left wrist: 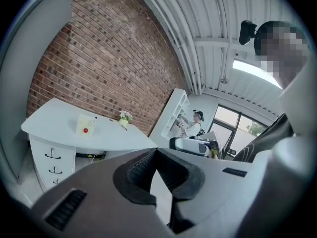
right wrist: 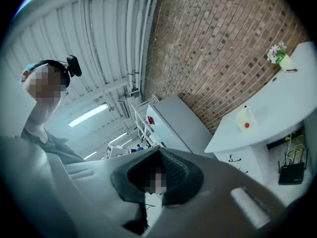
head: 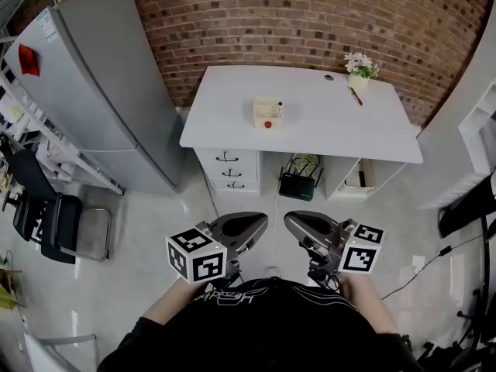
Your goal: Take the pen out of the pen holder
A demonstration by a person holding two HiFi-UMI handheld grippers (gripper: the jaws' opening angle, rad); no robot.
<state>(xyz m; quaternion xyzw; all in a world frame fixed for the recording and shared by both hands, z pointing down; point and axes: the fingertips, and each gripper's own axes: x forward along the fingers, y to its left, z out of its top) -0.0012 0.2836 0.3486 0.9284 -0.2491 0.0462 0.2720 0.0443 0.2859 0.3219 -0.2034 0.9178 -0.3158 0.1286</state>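
Observation:
The cream pen holder (head: 268,114) with a red dot on its front stands on the white desk (head: 310,130), far ahead of me. A dark pen (head: 280,104) sticks out at its right corner. Both grippers hang low over the floor, close to my body and well short of the desk. My left gripper (head: 256,222) is shut and empty, as is my right gripper (head: 294,222). The left gripper view shows its jaws (left wrist: 156,150) met, with the holder (left wrist: 85,125) small at left. In the right gripper view, the closed gripper (right wrist: 158,150) sits low and the holder (right wrist: 243,119) far right.
A flower pot (head: 359,72) and a red pen (head: 355,95) lie at the desk's back right. Drawers (head: 230,169) and a router (head: 295,184) sit under the desk. A grey fridge (head: 101,84) stands left, a chair (head: 58,227) at near left, and white shelving (head: 480,130) right.

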